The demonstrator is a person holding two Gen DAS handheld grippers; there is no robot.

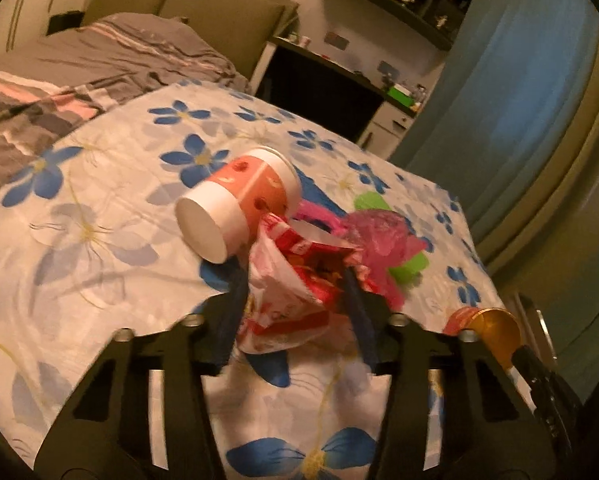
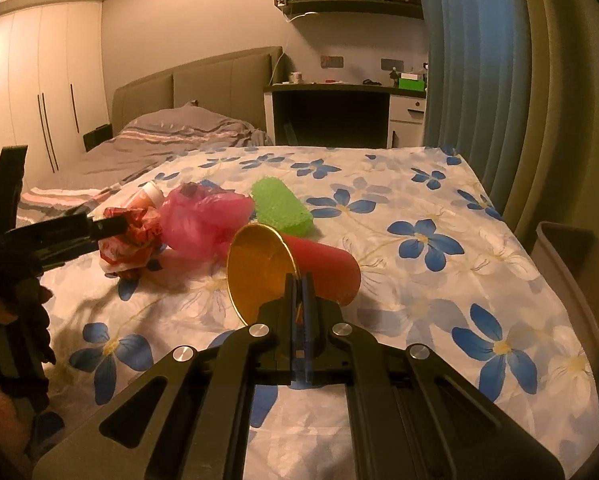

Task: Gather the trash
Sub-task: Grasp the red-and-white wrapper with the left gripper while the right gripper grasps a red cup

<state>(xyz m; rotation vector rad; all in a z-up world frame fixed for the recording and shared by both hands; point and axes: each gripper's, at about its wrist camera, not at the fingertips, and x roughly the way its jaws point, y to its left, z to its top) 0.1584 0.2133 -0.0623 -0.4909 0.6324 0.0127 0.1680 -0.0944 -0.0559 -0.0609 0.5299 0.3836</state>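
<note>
Indoors, floral tablecloth (image 2: 439,208), grey bed (image 2: 171,136), blue curtain (image 2: 471,60)

The left wrist view sits just behind the left gripper (image 1: 295,280), looking forward and down along its fingers at the flowered cloth (image 1: 111,184); it is very near, with a crumpled red-and-white wrapper (image 1: 291,280) between the fingertips and a paper cup (image 1: 235,204) just beyond the left finger. The right wrist view looks likewise along the right gripper (image 2: 298,280), close over the cloth, a gold-lined red cup (image 2: 259,264) at its fingertips. Both face the bed headboard (image 2: 203,76) and desk (image 2: 331,88). They share the wrapper, the pink bag (image 2: 203,220), the green sponge (image 2: 281,208), and the red cup, which shows far right of the left fingers
</note>
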